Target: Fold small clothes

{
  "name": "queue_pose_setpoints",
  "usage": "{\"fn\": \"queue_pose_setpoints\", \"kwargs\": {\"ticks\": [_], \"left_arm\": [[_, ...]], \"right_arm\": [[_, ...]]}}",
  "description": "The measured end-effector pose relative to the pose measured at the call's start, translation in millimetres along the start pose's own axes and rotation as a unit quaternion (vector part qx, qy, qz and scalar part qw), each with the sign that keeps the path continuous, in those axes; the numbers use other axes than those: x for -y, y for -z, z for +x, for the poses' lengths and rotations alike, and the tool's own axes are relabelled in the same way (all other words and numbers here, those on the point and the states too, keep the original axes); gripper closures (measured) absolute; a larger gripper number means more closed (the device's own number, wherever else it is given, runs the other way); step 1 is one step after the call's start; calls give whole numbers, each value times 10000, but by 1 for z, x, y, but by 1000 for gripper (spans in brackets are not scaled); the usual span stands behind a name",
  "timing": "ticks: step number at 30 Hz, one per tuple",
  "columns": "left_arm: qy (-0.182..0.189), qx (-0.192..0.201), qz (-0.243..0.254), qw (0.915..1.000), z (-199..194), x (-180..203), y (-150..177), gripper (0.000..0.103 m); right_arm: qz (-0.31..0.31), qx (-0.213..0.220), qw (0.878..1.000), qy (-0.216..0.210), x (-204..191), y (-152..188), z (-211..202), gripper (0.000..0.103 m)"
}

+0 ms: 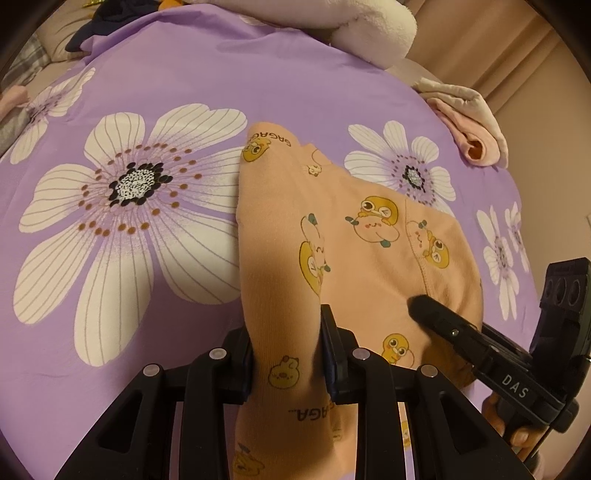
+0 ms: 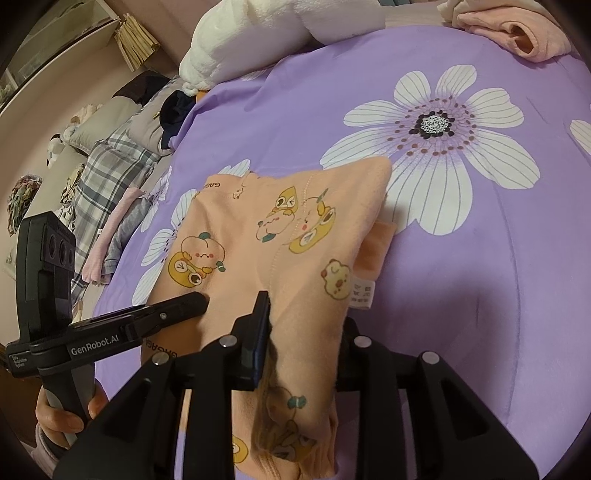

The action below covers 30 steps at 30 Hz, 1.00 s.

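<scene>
While both grippers, left [image 1: 286, 354] and right [image 2: 303, 347], pinch the peach cartoon-print cotton garment [image 1: 369, 236] over the purple floral bedsheet [image 1: 166, 92], a fold is under way; next, lay the lifted edge squarely.

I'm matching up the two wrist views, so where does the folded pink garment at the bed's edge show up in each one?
Left wrist: folded pink garment at upper right, by the purple sheet's edge.
Right wrist: folded pink garment at top right corner.
Shared landmark: peach cartoon-print garment.

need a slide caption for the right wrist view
Both grippers, right gripper and left gripper, pinch a peach cartoon-print garment on a purple floral bedsheet.
</scene>
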State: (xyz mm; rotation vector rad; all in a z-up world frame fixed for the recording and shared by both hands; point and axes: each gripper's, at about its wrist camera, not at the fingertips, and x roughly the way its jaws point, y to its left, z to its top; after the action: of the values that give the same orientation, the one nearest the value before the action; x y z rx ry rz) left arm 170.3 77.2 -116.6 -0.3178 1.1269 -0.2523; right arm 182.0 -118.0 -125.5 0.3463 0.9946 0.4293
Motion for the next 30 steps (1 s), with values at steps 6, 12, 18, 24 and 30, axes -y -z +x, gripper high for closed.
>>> {"fn": "queue_pose_setpoints", "kwargs": {"ticks": [6,12,18,24,30], "left_arm": [[-53,17,-4,10000,-4,-1,3,77],[-106,32,7,9999,-6,-2,6,77],[-166,47,25,9998,-9,-1,8,77],[-229,68,19,9997,-12,-2,12,77],[-286,96,12,9995,-15,-2,17,77]], "right_arm": [[31,19,10000,35,0,1,-3,76],[64,38,9999,76,2,2,-6,76],[99,56,9999,115,3,4,-9,76],[127,66,9998,135,4,5,-10,76],[166,78,9997,151,5,6,-12,75]]}}
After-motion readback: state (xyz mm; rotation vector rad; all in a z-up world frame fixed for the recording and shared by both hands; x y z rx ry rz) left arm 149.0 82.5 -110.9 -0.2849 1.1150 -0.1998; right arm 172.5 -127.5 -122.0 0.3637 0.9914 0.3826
